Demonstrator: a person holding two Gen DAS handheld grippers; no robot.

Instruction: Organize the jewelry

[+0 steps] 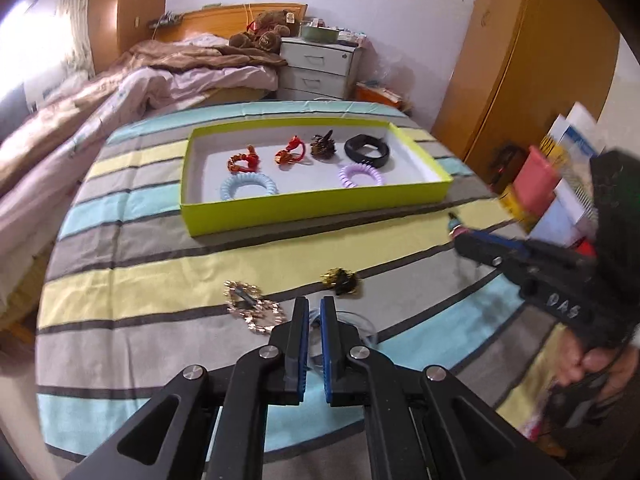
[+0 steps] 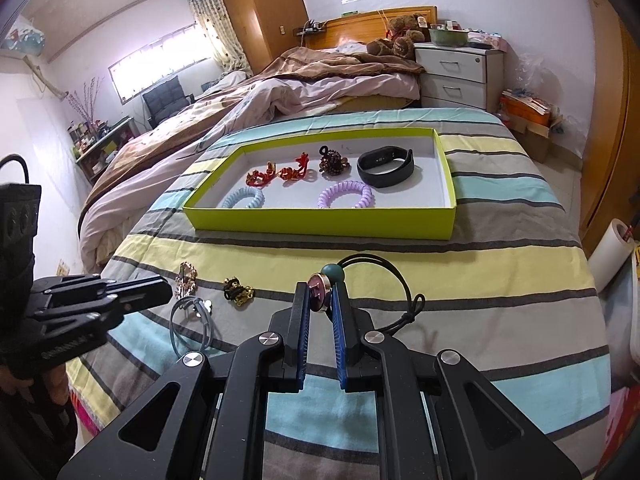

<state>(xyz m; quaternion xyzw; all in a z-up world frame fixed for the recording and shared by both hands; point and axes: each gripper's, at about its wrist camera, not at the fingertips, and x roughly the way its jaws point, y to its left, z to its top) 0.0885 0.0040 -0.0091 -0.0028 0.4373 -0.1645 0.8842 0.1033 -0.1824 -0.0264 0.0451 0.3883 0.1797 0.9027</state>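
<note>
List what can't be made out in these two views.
- Left wrist view: the pale ring is mostly hidden behind the left hand-held gripper; a grip cannot be confirmed.
- Left wrist view: the right hand-held gripper is blurred, its held piece unreadable.
- Right wrist view: the marking on the round charm is partly covered by a finger.
- Both views: the green box front wall hides the blue coil's lower part.

A tray (image 2: pixel 320 224) sits far on the striped cloth (image 2: pixel 500 280) and holds six pieces, with a wristband (image 2: pixel 386 168) at its right end. Near the tray's left, a chain bracelet (image 1: pixel 256 312) lies left of a small clip (image 1: pixel 342 280), with a loop tie (image 2: pixel 192 320) nearest.
</note>
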